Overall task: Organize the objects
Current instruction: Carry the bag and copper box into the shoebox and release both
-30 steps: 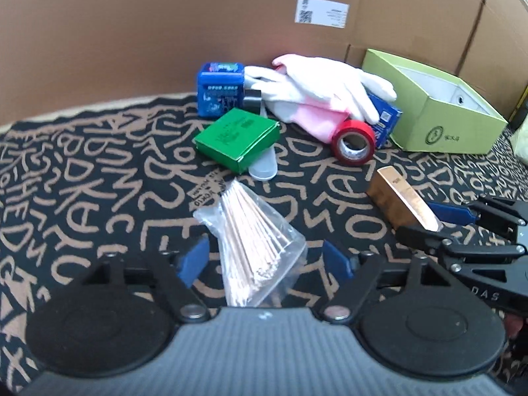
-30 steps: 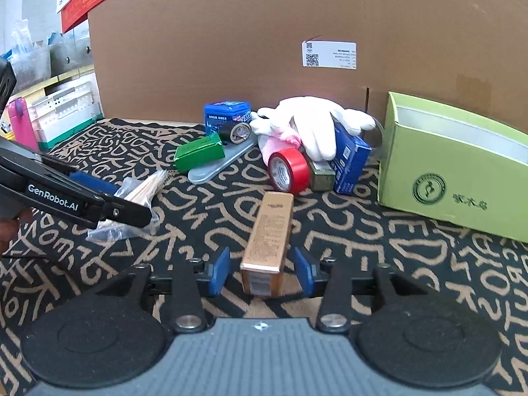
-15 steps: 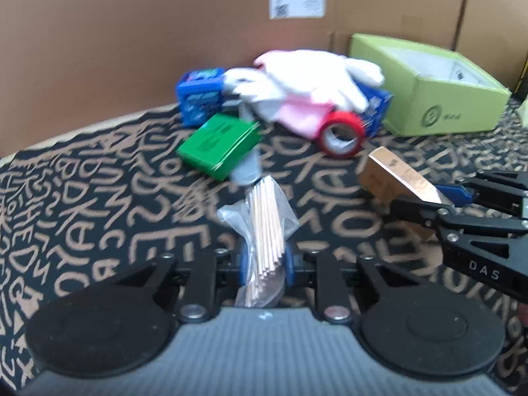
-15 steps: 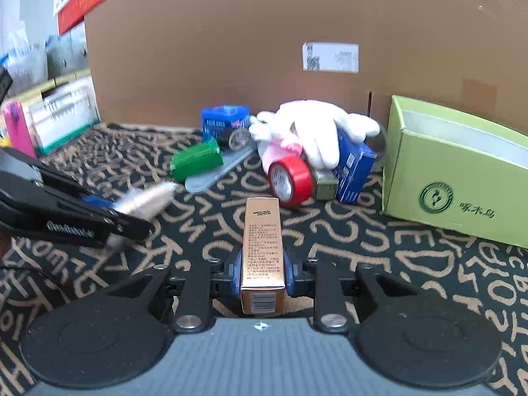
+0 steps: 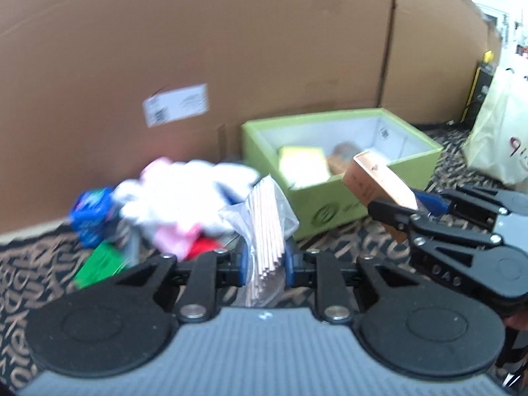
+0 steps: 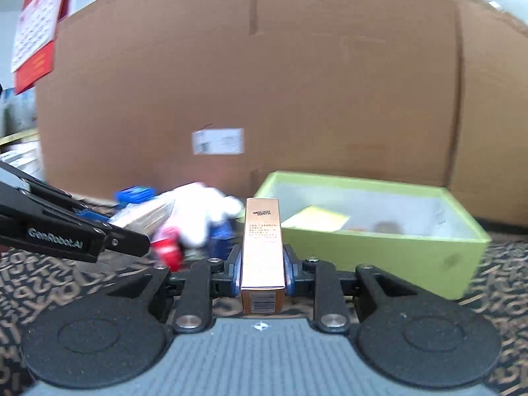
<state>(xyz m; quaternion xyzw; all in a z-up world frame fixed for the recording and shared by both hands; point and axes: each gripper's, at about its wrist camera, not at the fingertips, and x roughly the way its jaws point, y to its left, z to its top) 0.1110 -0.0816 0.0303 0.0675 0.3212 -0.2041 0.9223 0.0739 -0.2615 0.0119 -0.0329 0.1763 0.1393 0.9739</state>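
Left gripper (image 5: 264, 265): clamped on bagged sticks (image 5: 265, 224). Right gripper (image 6: 262, 274): clamped on copper carton (image 6: 263, 247). Both face the far green box (image 6: 379, 247), probably for deposit.

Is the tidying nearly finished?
Not yet. The green box already holds a yellow item. The left hand-held gripper grips the stick bag; the right grips the copper carton. Gloves, tape and small boxes remain on the mat.

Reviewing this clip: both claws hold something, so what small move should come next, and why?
Probably carry both on over the green box and release: the right claw grips the copper carton, the left claw the bag of sticks, and the box sits open just ahead.
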